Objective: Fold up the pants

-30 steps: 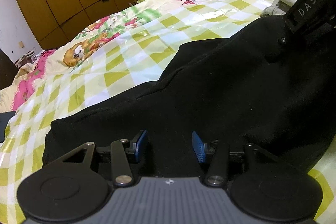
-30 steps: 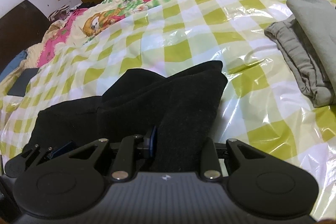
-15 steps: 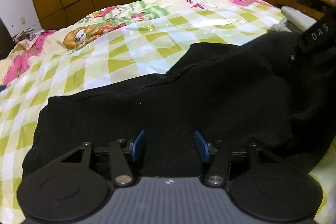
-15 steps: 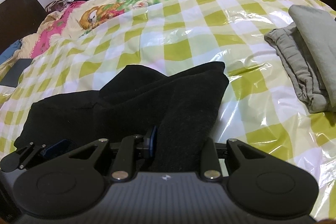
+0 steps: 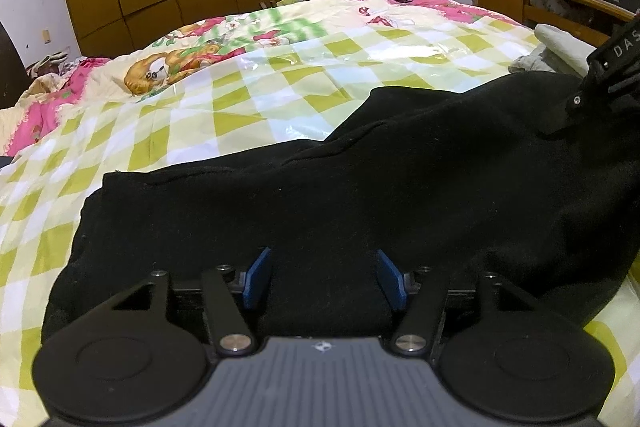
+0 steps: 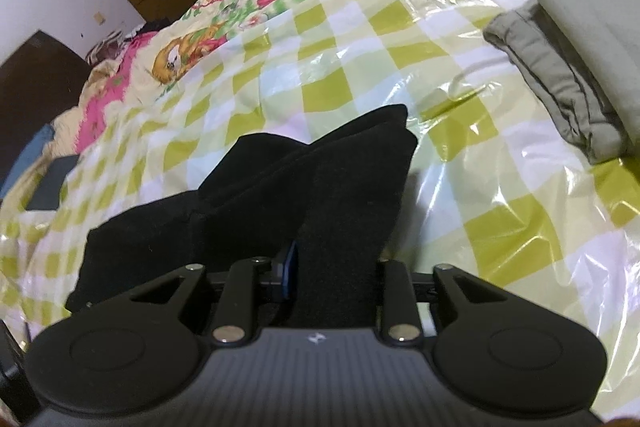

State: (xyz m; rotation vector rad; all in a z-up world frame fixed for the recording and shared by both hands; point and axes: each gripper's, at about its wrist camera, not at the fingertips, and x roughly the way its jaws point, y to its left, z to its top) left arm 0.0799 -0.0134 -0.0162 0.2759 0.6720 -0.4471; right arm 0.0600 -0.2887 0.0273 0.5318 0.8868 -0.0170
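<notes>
Black pants (image 5: 360, 195) lie bunched on the checked bed cover (image 5: 240, 99), folding unfinished. Your left gripper (image 5: 322, 279) fingers stand apart; your right gripper (image 6: 332, 267) clamps a raised fold.

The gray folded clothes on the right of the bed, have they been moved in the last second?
Cannot tell for sure. The gray folded clothes sit higher and tilted in the right wrist view, but the checked bed cover shifts with them, so the camera likely moved.
</notes>
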